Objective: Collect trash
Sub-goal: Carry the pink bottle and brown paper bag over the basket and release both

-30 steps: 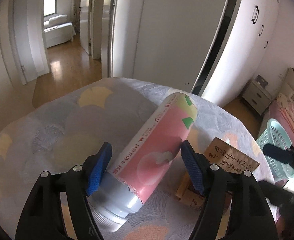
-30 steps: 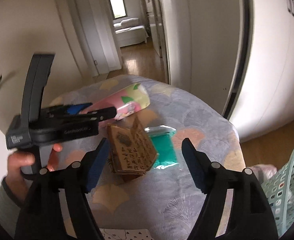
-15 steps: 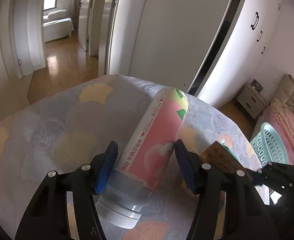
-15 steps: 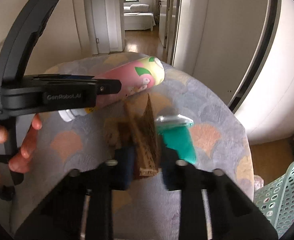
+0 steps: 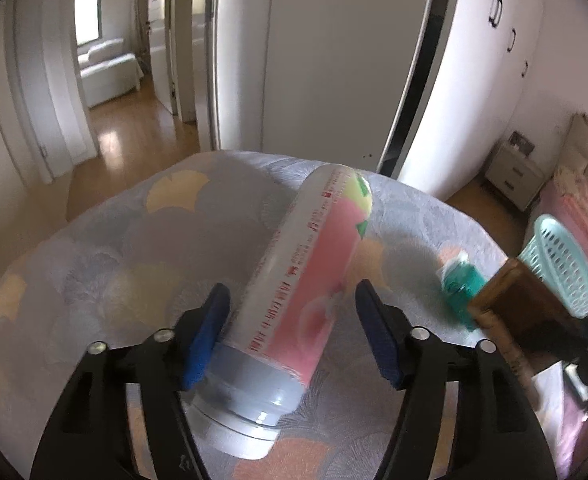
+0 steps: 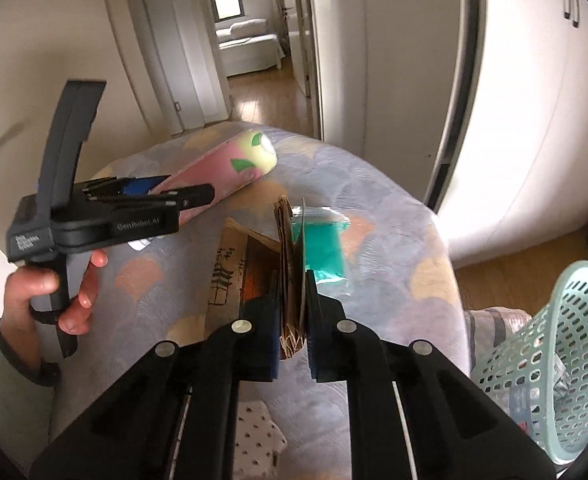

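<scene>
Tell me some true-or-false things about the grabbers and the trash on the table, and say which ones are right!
1. The right gripper is pinching a brown paper package between its fingers. True.
2. The left gripper is squeezing a green apple. False: a pink bottle lies between its fingers, with a gap showing beside the right finger.
3. A teal packet lies on the table. True.
4. The mint-green basket sits on top of the table. False: it stands beside the table, lower down.
5. The pink bottle stands upright. False: it lies on its side.
</scene>
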